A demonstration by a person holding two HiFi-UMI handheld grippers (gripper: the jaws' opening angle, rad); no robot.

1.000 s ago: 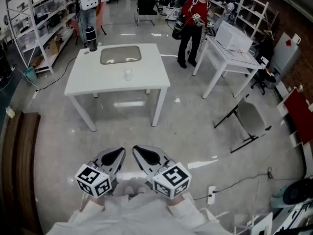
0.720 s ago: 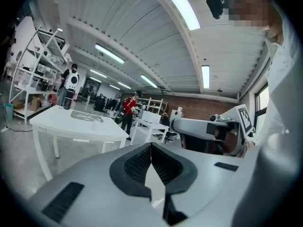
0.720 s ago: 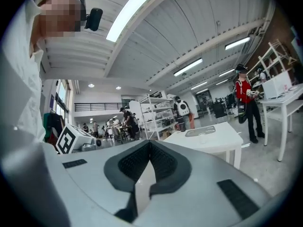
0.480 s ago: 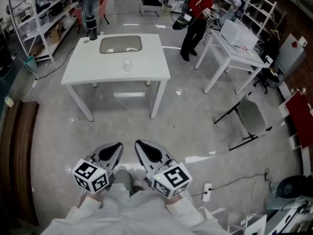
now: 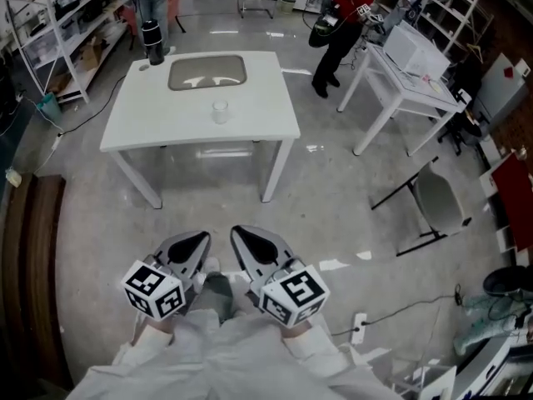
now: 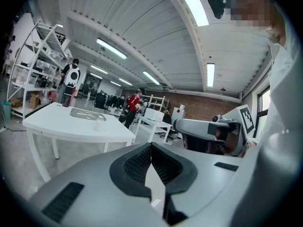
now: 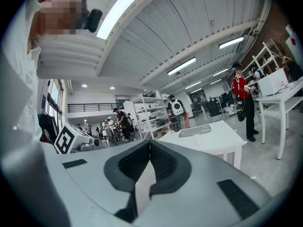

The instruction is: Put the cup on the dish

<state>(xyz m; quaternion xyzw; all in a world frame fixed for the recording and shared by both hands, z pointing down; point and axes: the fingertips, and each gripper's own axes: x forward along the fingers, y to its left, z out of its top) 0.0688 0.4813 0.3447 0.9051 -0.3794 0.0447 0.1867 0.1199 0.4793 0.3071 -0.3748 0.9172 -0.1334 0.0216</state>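
Observation:
A small clear cup (image 5: 220, 110) stands near the middle of a white table (image 5: 166, 127) ahead of me. Behind it on the table lies a flat grey dish (image 5: 206, 71). Both grippers hang low, close to my body and well short of the table. My left gripper (image 5: 198, 244) is shut with nothing in it, and so is my right gripper (image 5: 241, 238). The left gripper view has its jaws (image 6: 151, 146) pressed together, with the cup (image 6: 99, 123) far off at the left. The right gripper view shows closed jaws (image 7: 150, 143) and the cup (image 7: 197, 138) in the distance.
A black flask (image 5: 151, 42) stands at the table's far left corner. A second white table (image 5: 408, 65) and a folding chair (image 5: 437, 202) are to the right. Shelving (image 5: 50, 23) lines the left side. Two people (image 5: 346, 15) stand beyond the tables. Cables (image 5: 400, 311) cross the floor at the lower right.
The table has come a little nearer and lower in the head view, as the view moved forward. Both grippers have stayed shut and close to my body.

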